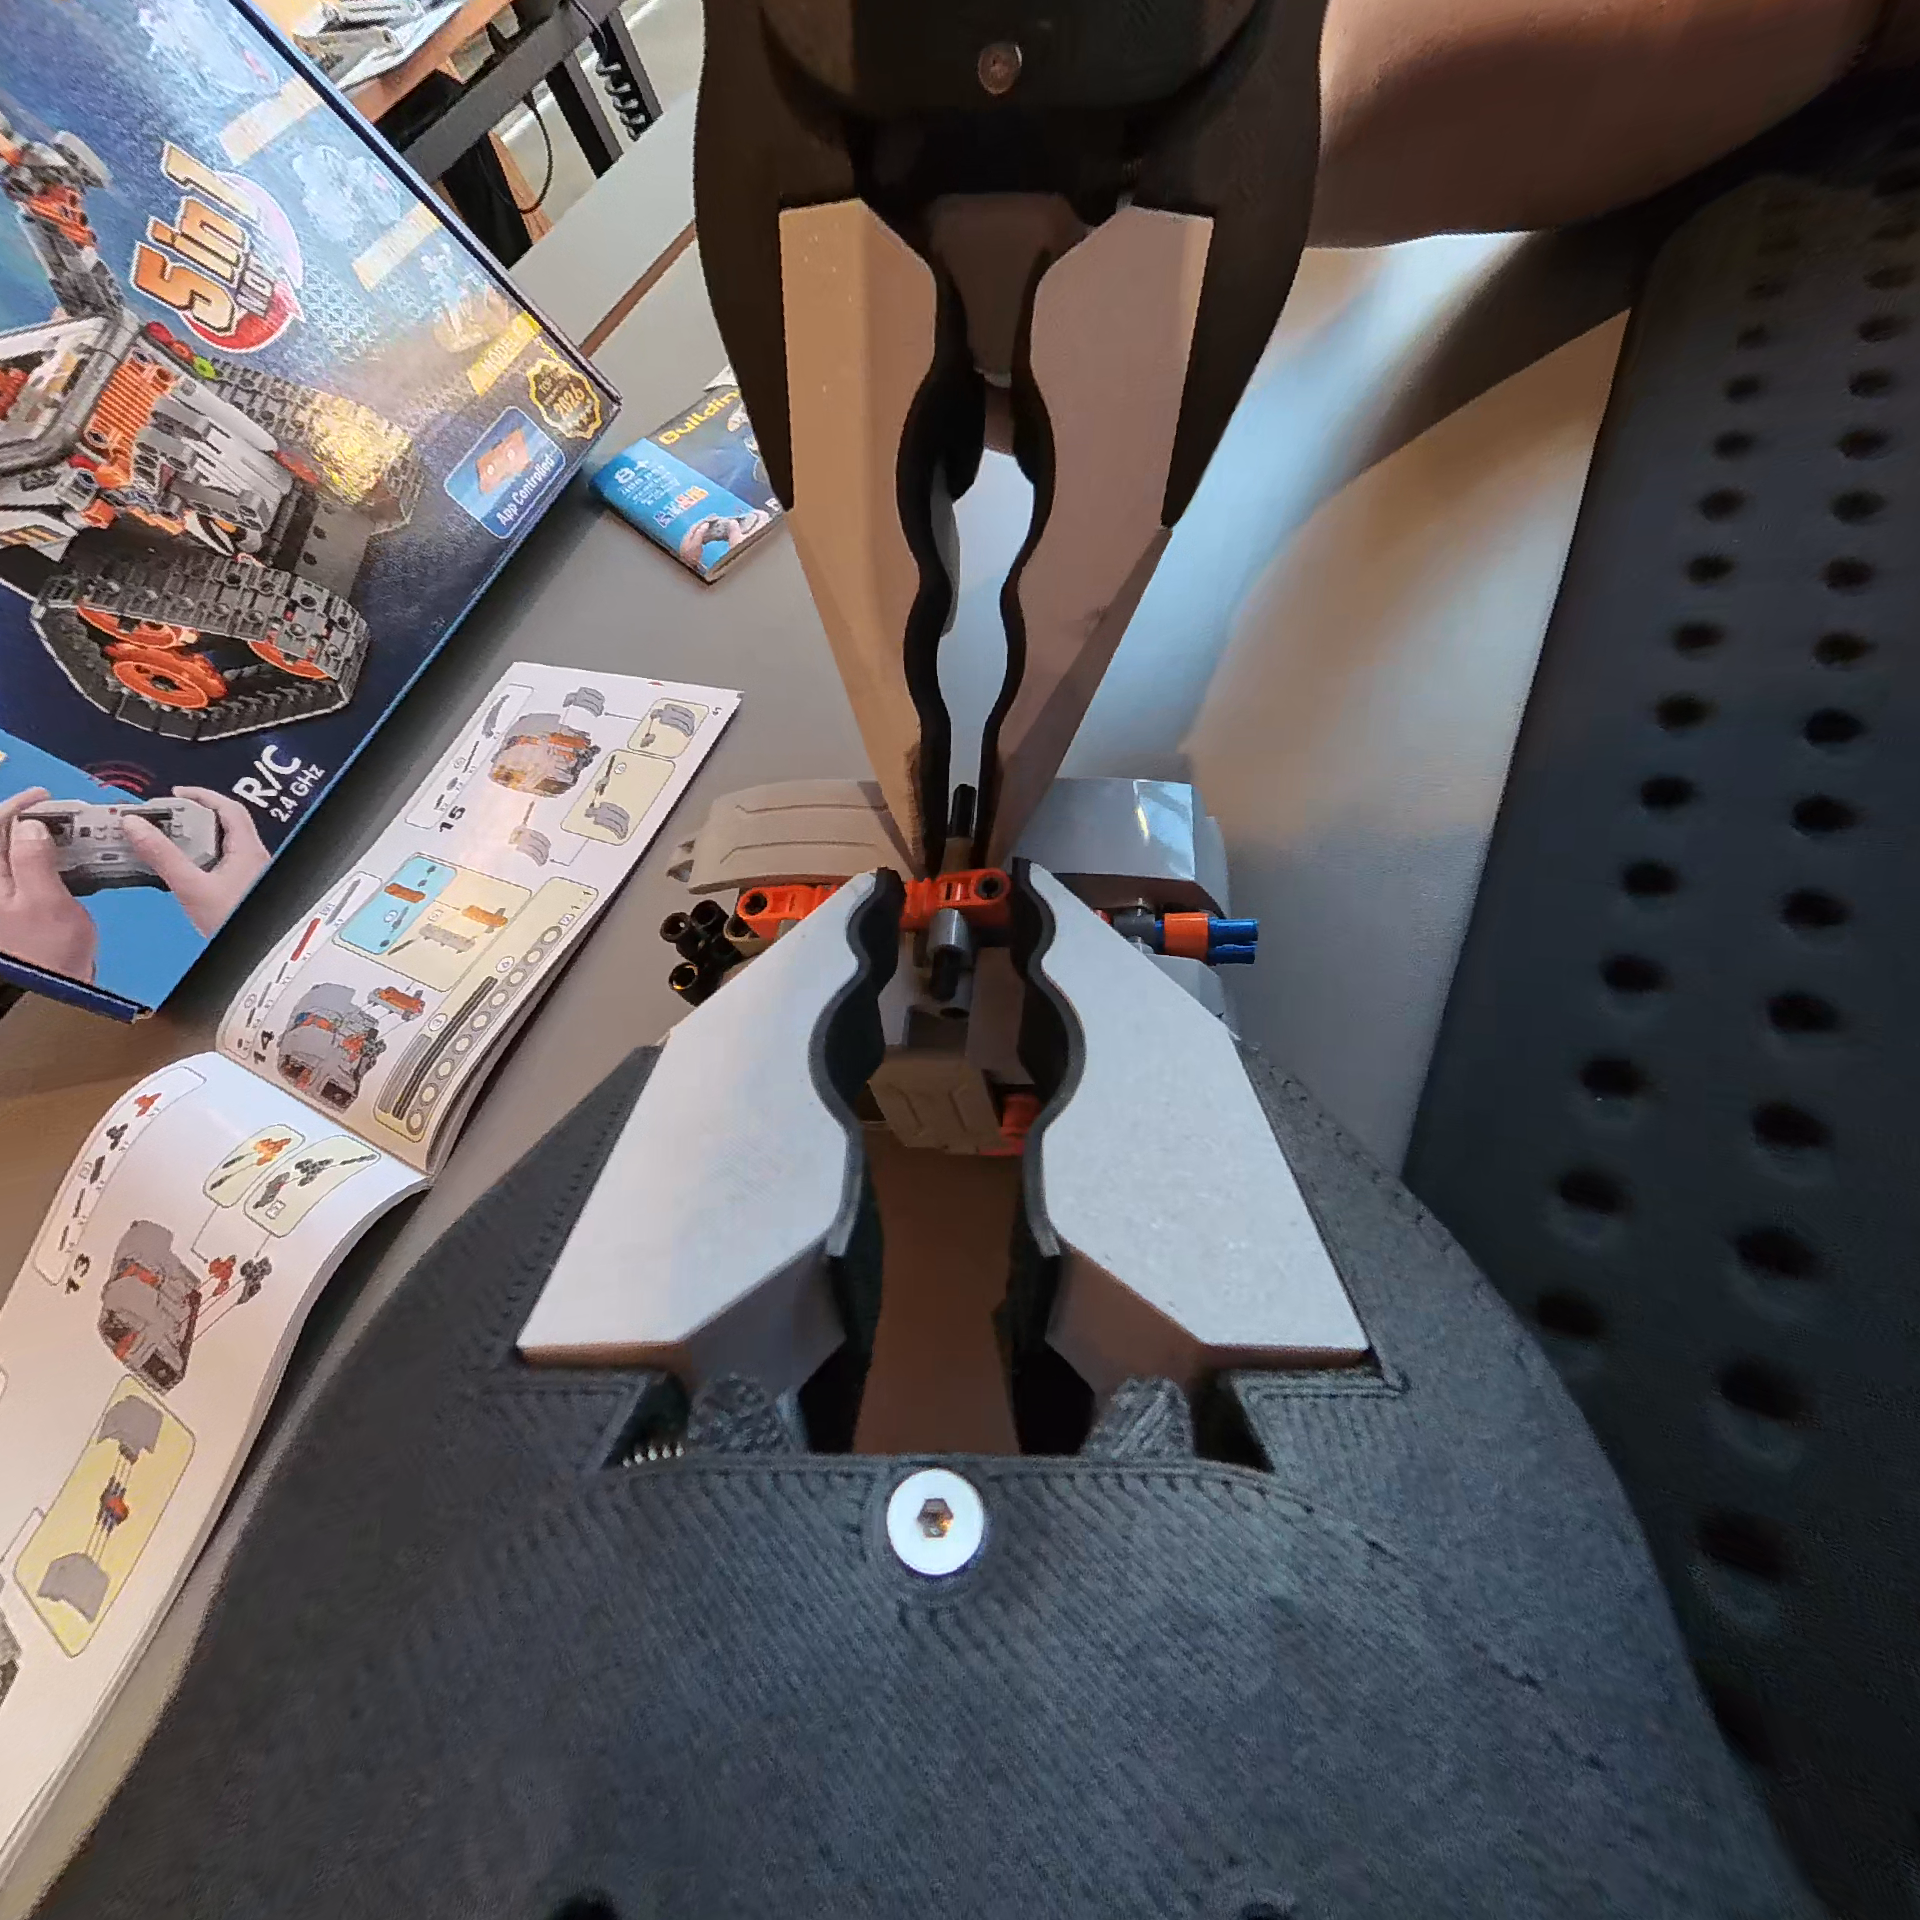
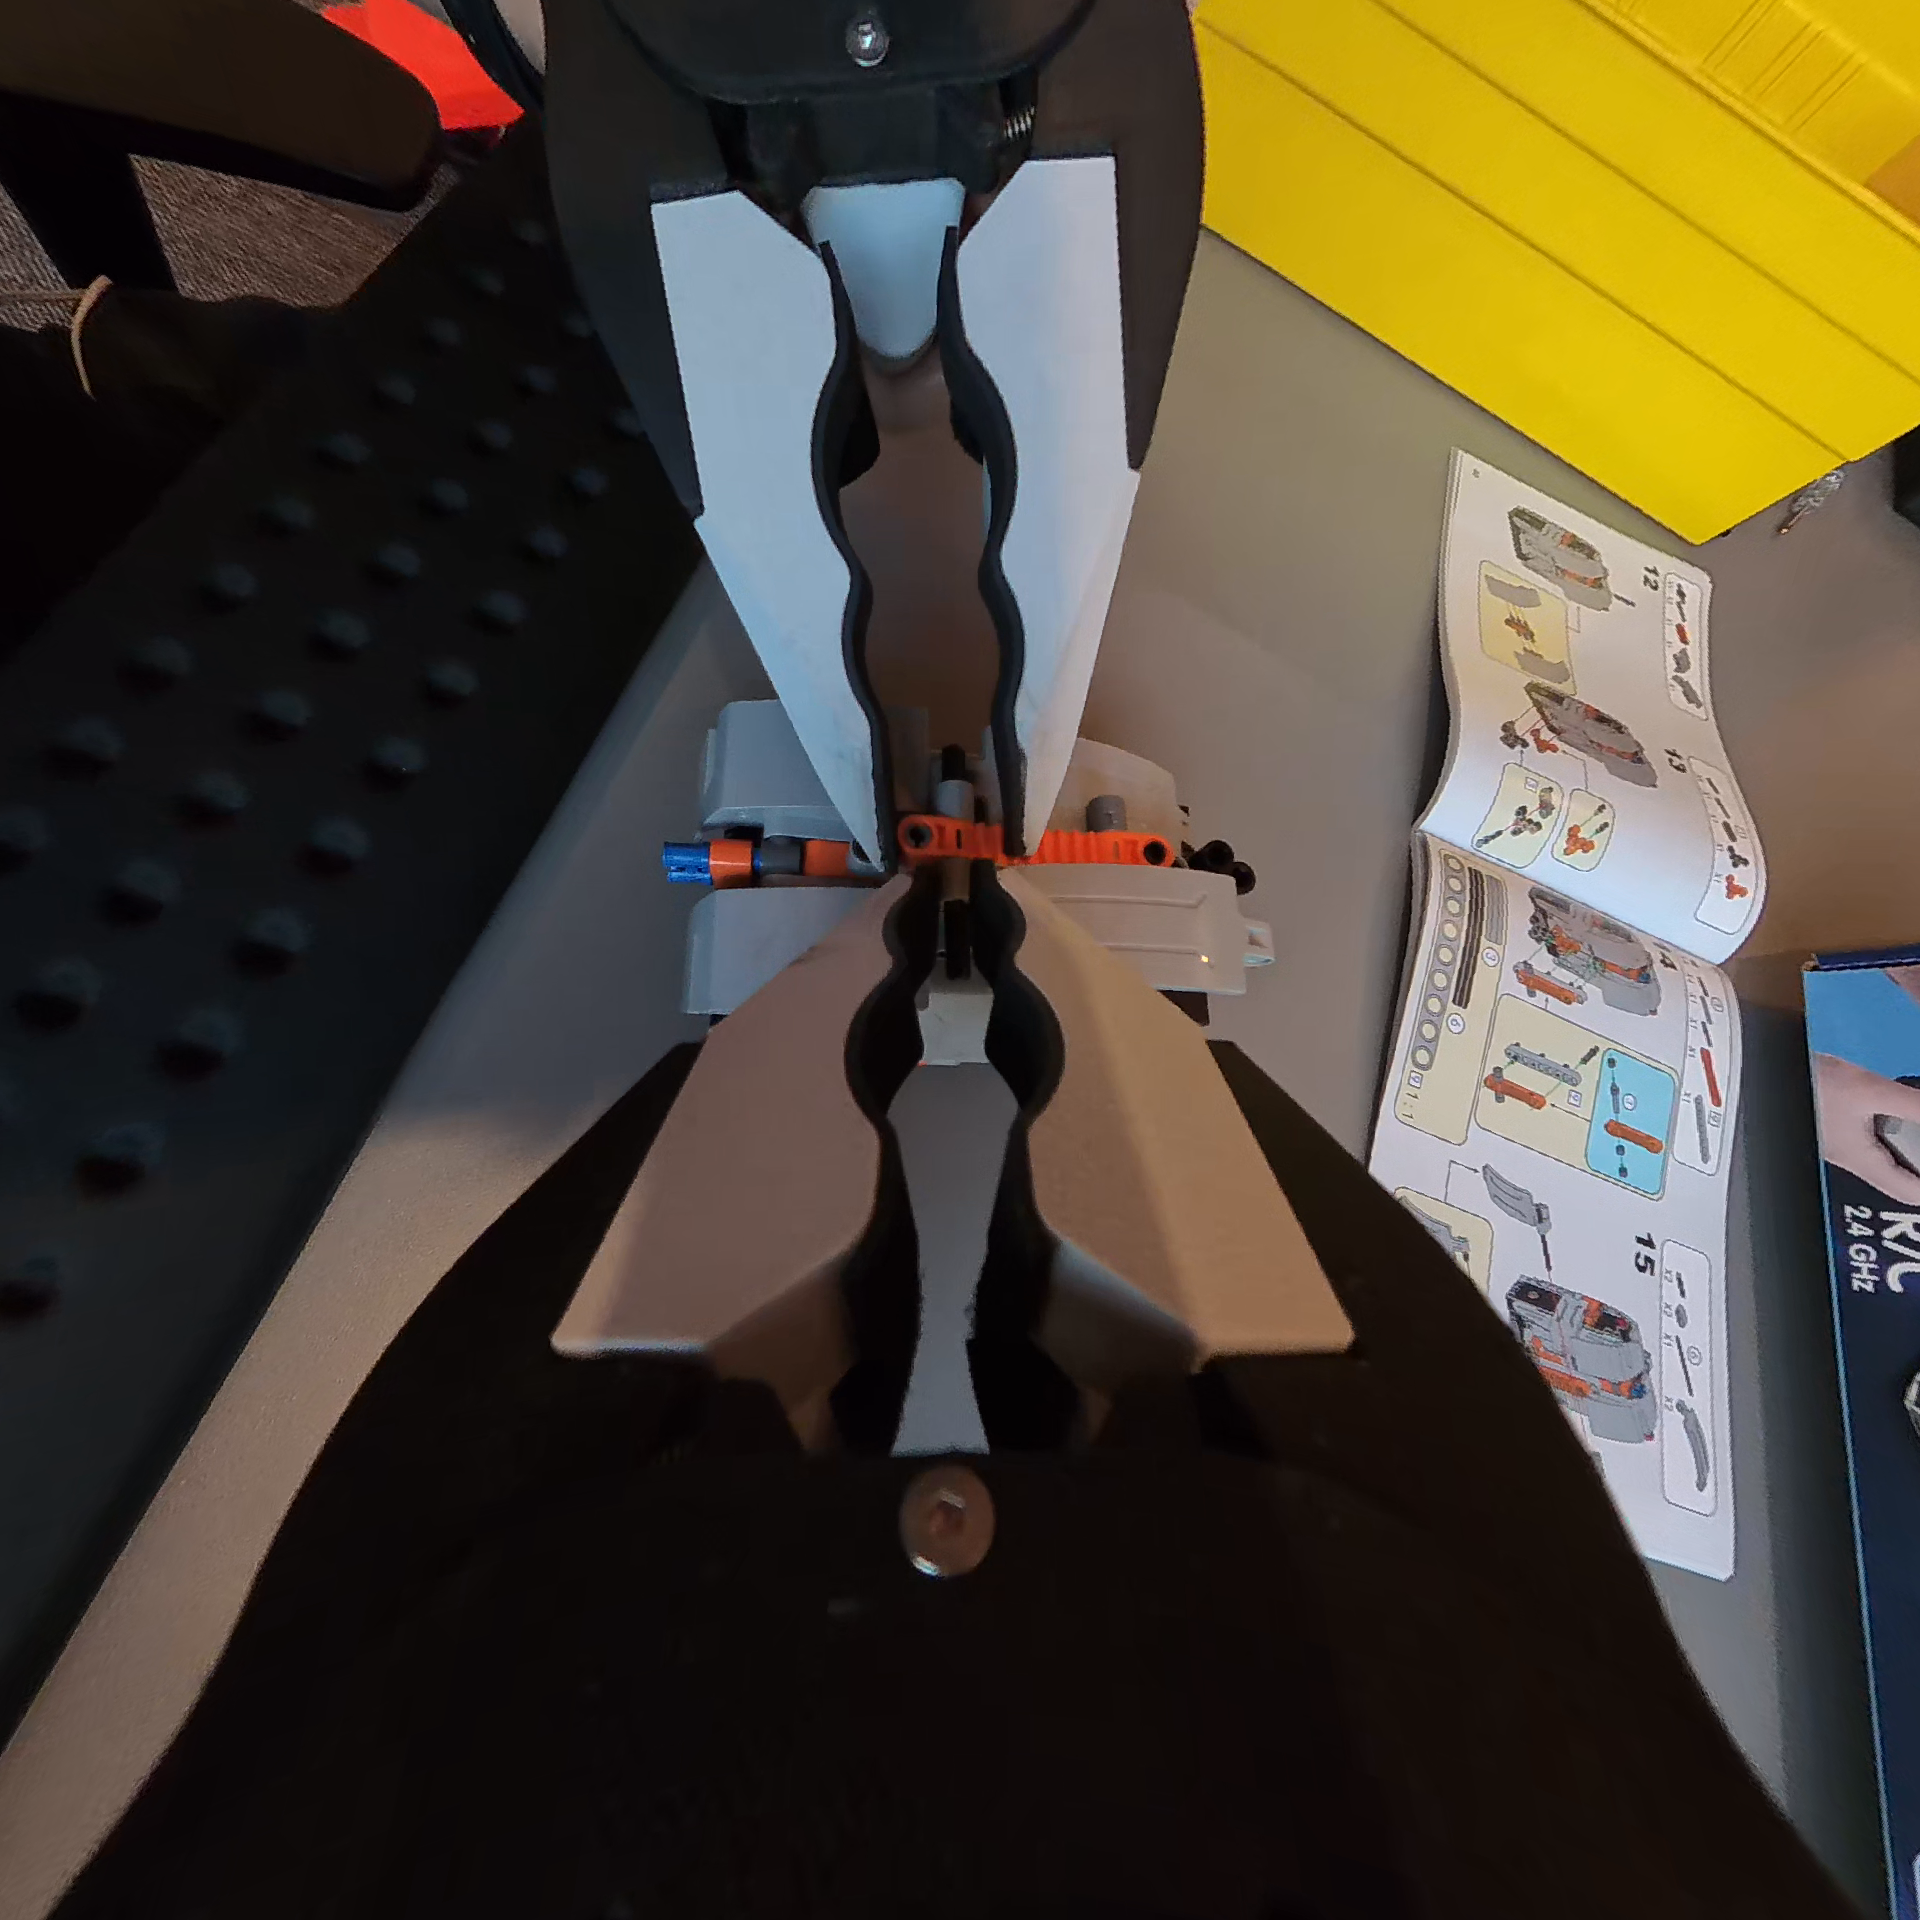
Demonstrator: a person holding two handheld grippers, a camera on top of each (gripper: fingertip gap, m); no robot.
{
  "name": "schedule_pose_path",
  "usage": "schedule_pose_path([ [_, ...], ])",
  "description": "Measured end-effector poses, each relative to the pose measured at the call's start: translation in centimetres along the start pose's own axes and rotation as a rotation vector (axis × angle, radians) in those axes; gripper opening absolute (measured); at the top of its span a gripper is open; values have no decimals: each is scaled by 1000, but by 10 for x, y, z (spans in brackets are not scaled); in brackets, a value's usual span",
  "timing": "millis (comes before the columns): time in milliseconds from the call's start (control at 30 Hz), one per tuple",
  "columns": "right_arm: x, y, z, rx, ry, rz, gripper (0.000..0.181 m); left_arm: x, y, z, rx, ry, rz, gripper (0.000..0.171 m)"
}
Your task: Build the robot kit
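A part-built grey brick model (image 1: pixel 1127 821) stands on the grey table, with an orange beam (image 1: pixel 961 890) across its top and a blue pin (image 1: pixel 1231 932) sticking out of one side. My left gripper (image 1: pixel 951 888) is shut on the model's narrow grey middle block, one pad on each side. My right gripper (image 2: pixel 951 904) comes from the opposite side, shut on a thin black axle (image 2: pixel 954 930) that sits at the orange beam (image 2: pixel 1101 847). In the left wrist view the right gripper (image 1: pixel 961 847) reaches down from the top. In the right wrist view the left gripper (image 2: pixel 951 847) straddles the model (image 2: pixel 1132 925).
An open instruction booklet (image 1: pixel 468 935) (image 2: pixel 1579 1039) lies beside the model. The blue kit box (image 1: pixel 208 468) and a small leaflet (image 1: pixel 686 488) lie beyond it. A yellow box (image 2: pixel 1558 260) sits at the back. A black dimpled mat (image 1: pixel 1714 935) (image 2: pixel 260 727) borders the other side. A forearm (image 1: pixel 1558 104) is above. The grippers are tip to tip, or close to it.
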State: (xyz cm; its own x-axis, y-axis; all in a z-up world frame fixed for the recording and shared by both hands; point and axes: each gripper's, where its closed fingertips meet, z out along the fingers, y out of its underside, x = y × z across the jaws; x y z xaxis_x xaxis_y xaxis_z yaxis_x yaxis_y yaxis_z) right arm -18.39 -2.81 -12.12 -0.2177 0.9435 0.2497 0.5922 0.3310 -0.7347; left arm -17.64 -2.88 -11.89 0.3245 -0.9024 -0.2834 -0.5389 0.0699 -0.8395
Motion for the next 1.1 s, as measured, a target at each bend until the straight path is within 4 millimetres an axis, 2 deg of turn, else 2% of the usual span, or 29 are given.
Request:
schedule_pose_path([
  [533, 2, -1, -1, 31, 19, -2, 6, -1, -1, 0, 14, -8, -5, 21],
  [667, 1, -3, 1, 59, 60, -123, 6, -1, -1, 1, 20, 4, -28, 21],
  [833, 2, -1, 0, 68, 8, 25, 6, -1, -1, 1, 6, -12, -12, 20],
  [900, 1, 2, -1, 23, 16, 9, 6, 2, -3, 1, 6, -25, 27, 11],
  [967, 2, 1, 0, 44, 15, 7, 7, 2, -3, 1, 2, -46, 54, 11],
  [1100, 2, 1, -1, 70, -1, 33, 6, 3, -4, 2, 31, -41, -9, 11],
])
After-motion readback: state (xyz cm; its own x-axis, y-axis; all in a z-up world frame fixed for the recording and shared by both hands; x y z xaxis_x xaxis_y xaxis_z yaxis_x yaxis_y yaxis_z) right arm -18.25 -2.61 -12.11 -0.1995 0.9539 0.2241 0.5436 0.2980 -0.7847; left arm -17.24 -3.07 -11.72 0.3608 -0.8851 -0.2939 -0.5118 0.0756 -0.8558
